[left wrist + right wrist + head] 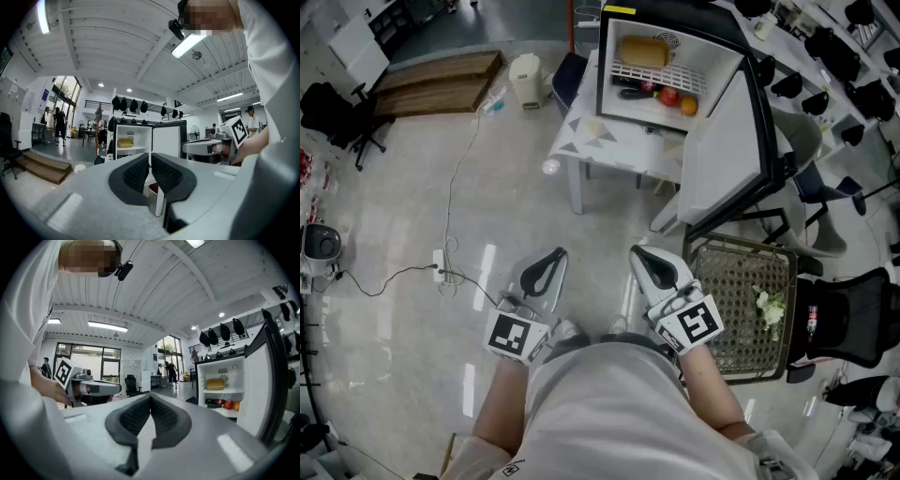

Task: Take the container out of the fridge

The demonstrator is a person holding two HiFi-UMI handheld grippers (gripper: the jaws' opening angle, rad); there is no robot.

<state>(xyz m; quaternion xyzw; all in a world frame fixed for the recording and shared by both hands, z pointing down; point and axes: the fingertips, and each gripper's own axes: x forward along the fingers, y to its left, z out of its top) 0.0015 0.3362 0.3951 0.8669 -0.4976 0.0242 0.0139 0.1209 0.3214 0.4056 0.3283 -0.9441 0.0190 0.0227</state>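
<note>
Jaws first: both pairs clenched, pad against pad, nothing between them. Left gripper (pixel 150 157) and right gripper (pixel 150 399) are both held level and side by side.

Fridge (pixel 675 21) stands ahead on a small white table (pixel 609 150), well apart from both grippers. Its door (pixel 722 150) is swung open on the fridge's right side.

Container (pixel 643 52): one, yellow, alone on the fridge's upper shelf. Its long axis runs side to side, across the fridge's open front. It lies forward of my jaws. My right gripper lines up almost straight below it in the head view and my left sits off to the side, so I judge the right the nearer.

Count on the fridge's lower shelf: one dark bottle (pixel 630 93), one red fruit (pixel 668 96), one orange fruit (pixel 688 106). Two grippers, one fridge, one container.
</note>
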